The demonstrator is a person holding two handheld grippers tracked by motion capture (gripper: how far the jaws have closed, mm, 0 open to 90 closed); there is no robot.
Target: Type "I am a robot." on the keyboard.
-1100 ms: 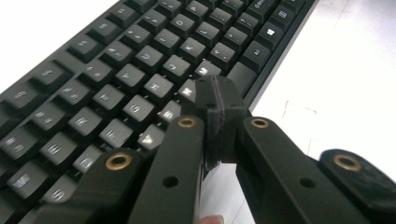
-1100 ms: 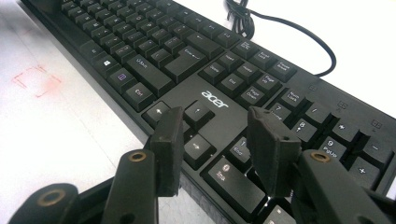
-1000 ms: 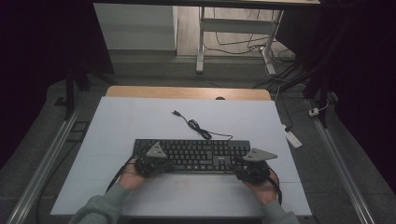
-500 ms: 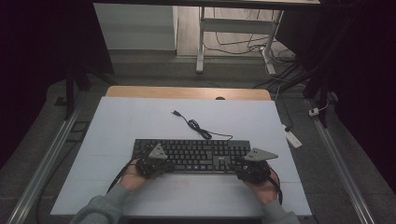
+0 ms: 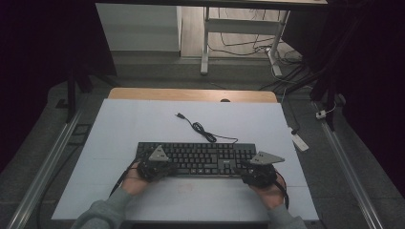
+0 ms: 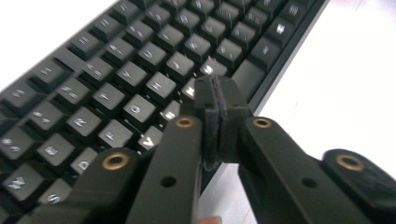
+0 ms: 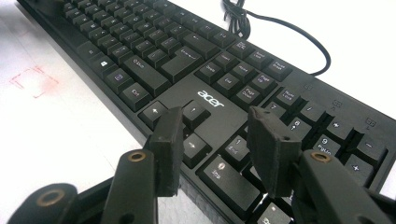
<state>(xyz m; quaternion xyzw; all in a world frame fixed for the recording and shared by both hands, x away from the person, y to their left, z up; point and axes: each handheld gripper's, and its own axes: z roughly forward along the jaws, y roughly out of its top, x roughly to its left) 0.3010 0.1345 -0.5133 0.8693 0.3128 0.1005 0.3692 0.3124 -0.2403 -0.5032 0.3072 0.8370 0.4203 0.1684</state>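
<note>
A black Acer keyboard [image 5: 200, 157] lies across the white table, and its cable [image 5: 200, 129] curls away toward the back. My left gripper [image 5: 160, 167] rests at the keyboard's left front edge. In the left gripper view its pads [image 6: 215, 93] sit together above the letter keys [image 6: 116, 70] with nothing between them, though the jaws have just been opening a little. My right gripper [image 5: 253, 172] is at the keyboard's right front. Its jaws [image 7: 215, 126] stand open over the arrow keys and number pad [image 7: 233, 144], holding nothing.
The white tabletop [image 5: 119, 133] has a wooden strip [image 5: 191, 94] along its far edge. A small white object [image 5: 300, 141] lies off the right side. A faint red mark [image 7: 35, 79] sits on the table in front of the keyboard. Metal rails [image 5: 43, 162] flank the table.
</note>
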